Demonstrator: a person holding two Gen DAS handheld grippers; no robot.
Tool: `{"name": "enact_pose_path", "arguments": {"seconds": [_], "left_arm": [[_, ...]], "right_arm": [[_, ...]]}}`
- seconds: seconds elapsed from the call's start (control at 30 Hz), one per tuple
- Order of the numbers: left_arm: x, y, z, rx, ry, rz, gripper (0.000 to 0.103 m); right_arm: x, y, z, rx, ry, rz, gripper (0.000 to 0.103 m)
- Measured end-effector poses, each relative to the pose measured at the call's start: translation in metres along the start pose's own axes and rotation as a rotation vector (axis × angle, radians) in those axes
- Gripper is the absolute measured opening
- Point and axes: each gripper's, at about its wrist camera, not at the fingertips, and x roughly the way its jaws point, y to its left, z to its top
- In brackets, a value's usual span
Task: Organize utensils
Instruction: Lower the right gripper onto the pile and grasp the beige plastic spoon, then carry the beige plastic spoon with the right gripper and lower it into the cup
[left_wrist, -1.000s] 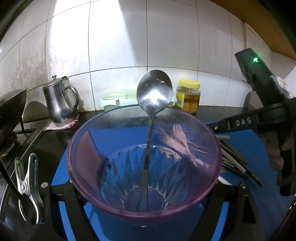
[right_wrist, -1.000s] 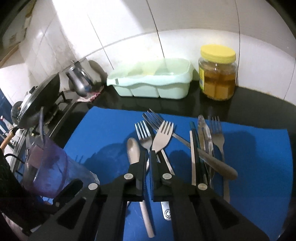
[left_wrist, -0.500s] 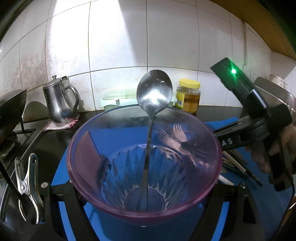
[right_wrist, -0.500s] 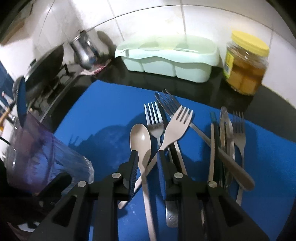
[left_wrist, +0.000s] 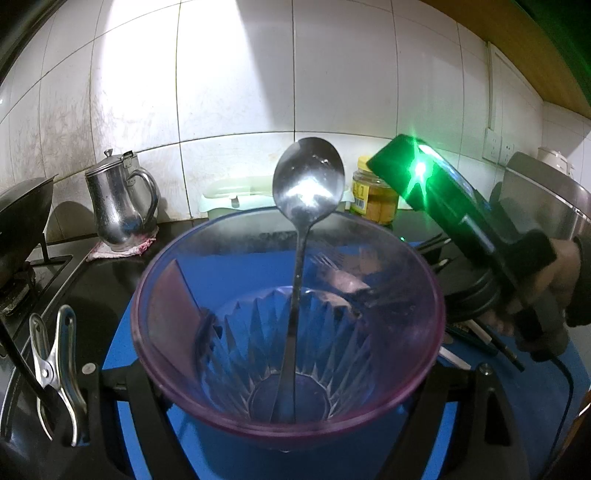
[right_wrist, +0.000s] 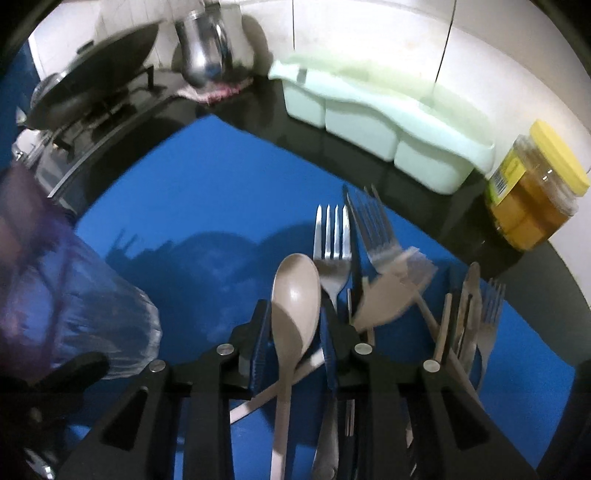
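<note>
My left gripper (left_wrist: 291, 376) is shut on a purple fluted glass (left_wrist: 288, 317), which holds a steel spoon (left_wrist: 308, 181) upright. The glass also shows at the left of the right wrist view (right_wrist: 70, 299). My right gripper (right_wrist: 293, 339) is open, low over the blue mat (right_wrist: 192, 210). Its fingers straddle a beige spoon (right_wrist: 295, 291), without closing on it. Beside it lie steel forks (right_wrist: 332, 240), a beige fork (right_wrist: 388, 291) and knives (right_wrist: 469, 306). The right gripper's body (left_wrist: 476, 236) shows at the right of the left wrist view.
A pale green compartment box (right_wrist: 376, 110) and a yellow-lidded jar (right_wrist: 532, 199) stand at the tiled wall. A steel jug (left_wrist: 118, 203) on a cloth and a dark pan (left_wrist: 18, 221) on the stove stand to the left. A metal clip (left_wrist: 55, 369) sits near the left gripper.
My right gripper has dropped and moved forward over the utensils, and its fingers have opened wider around the beige spoon. The beige fork has shifted. The left gripper and glass have stayed still.
</note>
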Motion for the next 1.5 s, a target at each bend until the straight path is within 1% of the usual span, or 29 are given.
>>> {"name": "enact_pose_path", "arguments": {"seconds": [0.17, 0.27, 0.37, 0.5, 0.67, 0.8, 0.9, 1.07, 1.1, 1.13, 1.23, 1.4, 1.5], "left_arm": [[0.000, 0.000, 0.000, 0.000, 0.001, 0.000, 0.087], [0.000, 0.000, 0.000, 0.001, 0.001, 0.001, 0.087], [-0.001, 0.001, -0.002, 0.000, 0.003, 0.001, 0.087], [-0.001, 0.001, -0.002, 0.000, 0.003, 0.000, 0.087], [-0.001, 0.001, -0.002, 0.001, 0.003, 0.001, 0.086], [-0.001, 0.001, -0.002, 0.001, 0.004, 0.001, 0.086], [-0.001, 0.002, -0.003, 0.001, 0.004, 0.000, 0.086], [-0.001, 0.002, -0.003, 0.001, 0.005, 0.000, 0.086], [-0.001, 0.002, -0.003, 0.000, 0.005, 0.000, 0.086], [-0.001, 0.002, -0.003, 0.000, 0.005, 0.000, 0.086], [0.000, 0.003, -0.003, 0.000, 0.006, -0.001, 0.086], [0.001, 0.003, -0.004, -0.001, 0.006, -0.002, 0.086], [0.001, 0.003, -0.004, -0.001, 0.007, -0.002, 0.086]], "right_arm": [[-0.002, -0.004, -0.001, 0.029, -0.012, 0.009, 0.027], [-0.003, -0.008, -0.001, 0.061, -0.006, 0.031, 0.027], [-0.011, -0.014, -0.002, 0.108, -0.037, 0.040, 0.027], [-0.027, -0.024, -0.006, 0.177, -0.096, 0.050, 0.026], [-0.061, -0.030, -0.019, 0.278, -0.222, 0.062, 0.026], [-0.088, -0.025, -0.028, 0.321, -0.309, 0.051, 0.026], [-0.107, -0.021, -0.034, 0.343, -0.358, 0.049, 0.026], [-0.136, -0.009, -0.040, 0.345, -0.435, 0.018, 0.022], [-0.142, -0.007, -0.041, 0.338, -0.450, 0.004, 0.006], [-0.147, -0.004, -0.039, 0.329, -0.463, -0.020, 0.006], [-0.160, 0.002, -0.035, 0.304, -0.498, -0.041, 0.006], [-0.168, 0.006, -0.028, 0.294, -0.515, -0.015, 0.006], [-0.179, 0.014, -0.023, 0.266, -0.542, -0.024, 0.006]]}}
